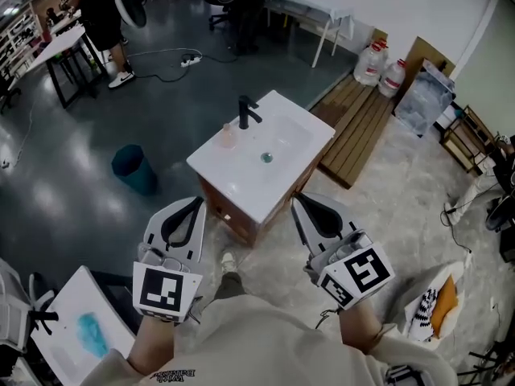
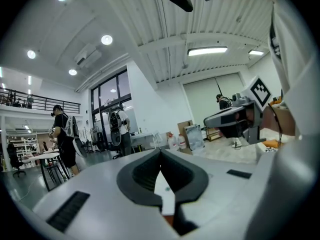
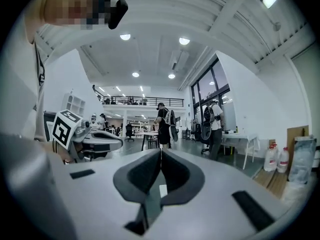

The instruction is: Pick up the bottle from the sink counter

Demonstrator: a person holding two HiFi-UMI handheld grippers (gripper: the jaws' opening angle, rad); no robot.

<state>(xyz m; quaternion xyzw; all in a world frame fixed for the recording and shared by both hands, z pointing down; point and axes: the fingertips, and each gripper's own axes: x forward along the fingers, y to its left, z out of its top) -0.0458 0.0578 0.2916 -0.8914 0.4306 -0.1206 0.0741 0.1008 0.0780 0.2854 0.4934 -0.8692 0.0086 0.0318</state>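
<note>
A small pale pink bottle (image 1: 228,135) stands on the white sink counter (image 1: 233,179), just left of the black faucet (image 1: 246,112). The counter tops a wooden cabinet a few steps ahead of me. My left gripper (image 1: 197,202) and right gripper (image 1: 296,201) are held side by side near my body, short of the counter's near edge and well away from the bottle. Both are shut with nothing between the jaws. The left gripper view shows its jaws (image 2: 160,151) closed and pointing level into the room; the right gripper view shows the same (image 3: 161,151).
A teal bin (image 1: 133,167) stands left of the cabinet. A wooden pallet (image 1: 358,123) and water jugs (image 1: 378,63) lie to its right. People stand by tables (image 1: 68,43) at the far left. A cable with a power strip (image 1: 190,59) crosses the dark floor.
</note>
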